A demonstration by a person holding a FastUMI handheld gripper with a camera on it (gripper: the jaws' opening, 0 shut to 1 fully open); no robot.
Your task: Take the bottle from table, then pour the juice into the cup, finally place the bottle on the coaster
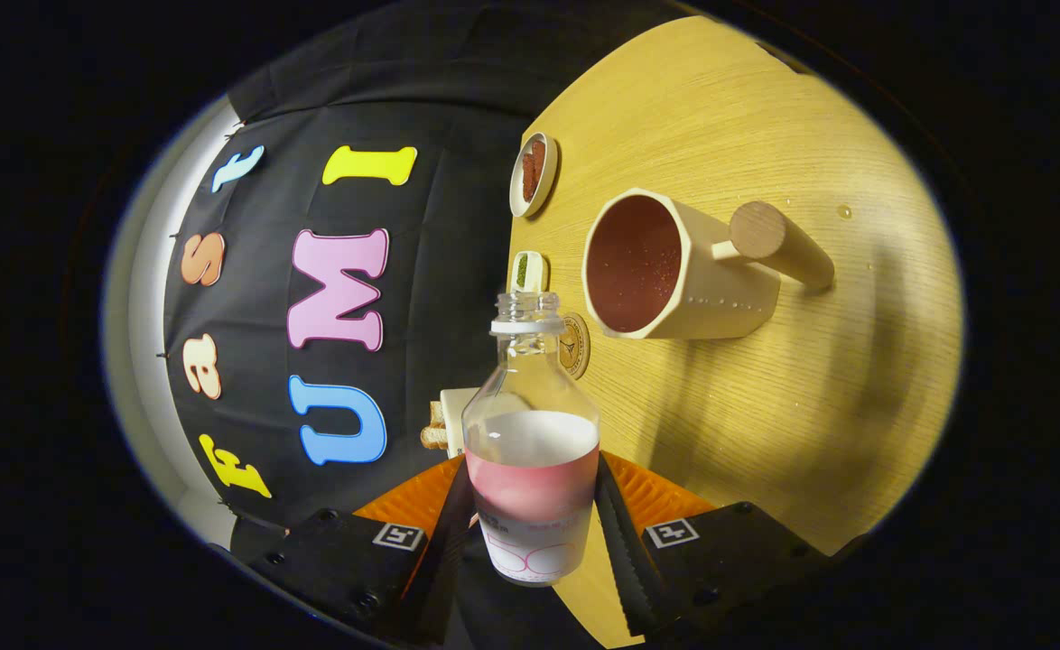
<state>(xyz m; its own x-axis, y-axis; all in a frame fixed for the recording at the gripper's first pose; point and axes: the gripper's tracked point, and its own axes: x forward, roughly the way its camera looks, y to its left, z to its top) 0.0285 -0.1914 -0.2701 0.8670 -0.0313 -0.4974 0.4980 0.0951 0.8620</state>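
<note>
The gripper point(530, 533) clenches both fingers on the clear, uncapped plastic bottle of pink juice point(531, 451), rolled sideways with its mouth near the cream cup with a wooden handle point(674, 266) on the pale wooden table point(810, 379), probably for pouring; the round coaster point(574, 345) waits just beyond.

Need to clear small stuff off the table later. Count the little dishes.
2. One round dish with reddish-brown contents beyond the cup; one smaller dish with green contents just behind the neck of the bottle held in the gripper. More may be hidden.
</note>
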